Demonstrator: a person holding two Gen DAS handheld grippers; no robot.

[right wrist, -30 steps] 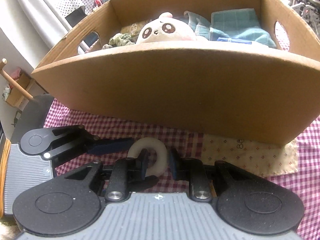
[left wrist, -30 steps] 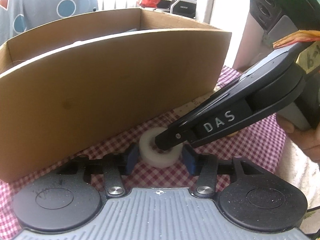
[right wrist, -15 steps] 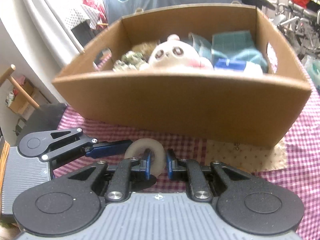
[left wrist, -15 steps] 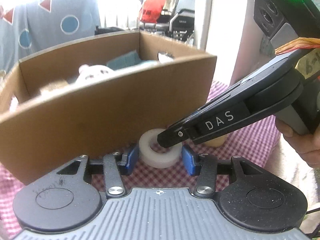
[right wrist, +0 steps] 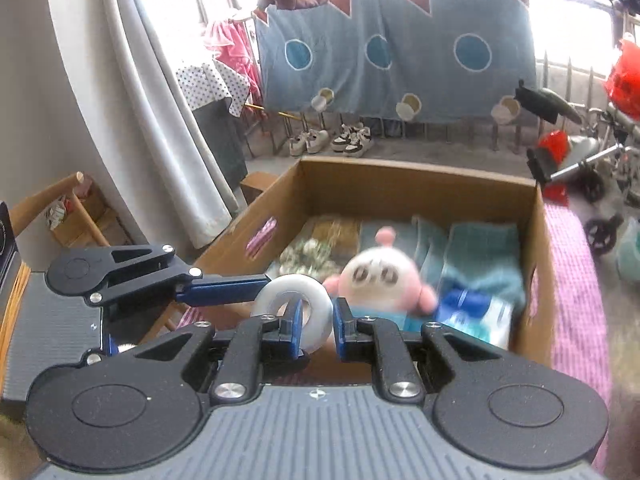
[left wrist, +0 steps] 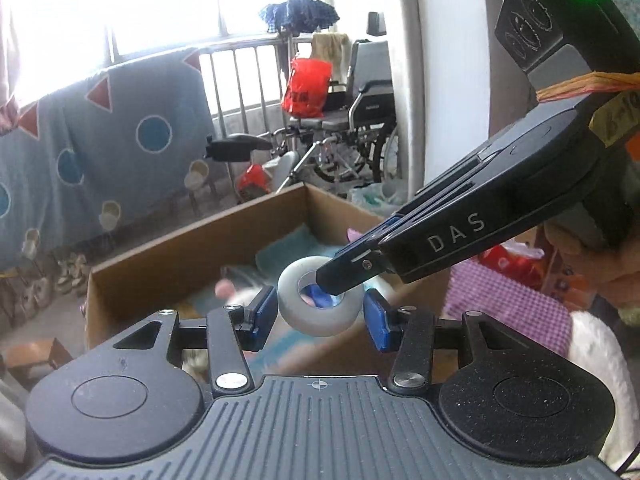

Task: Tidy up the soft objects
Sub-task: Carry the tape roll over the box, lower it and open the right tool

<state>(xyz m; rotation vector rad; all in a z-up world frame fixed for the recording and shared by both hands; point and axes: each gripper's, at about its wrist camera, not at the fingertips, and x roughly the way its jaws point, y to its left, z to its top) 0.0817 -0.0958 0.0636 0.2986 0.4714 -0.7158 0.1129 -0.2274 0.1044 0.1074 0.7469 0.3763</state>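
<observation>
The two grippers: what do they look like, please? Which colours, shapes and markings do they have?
Both are black plastic. The left gripper has a ribbed grey base, two round discs with silver screws, and blue pads. The right gripper is built the same; seen from the side, its body bears white letters "DAS", a green light, an orange band and a yellowish handwritten label.
</observation>
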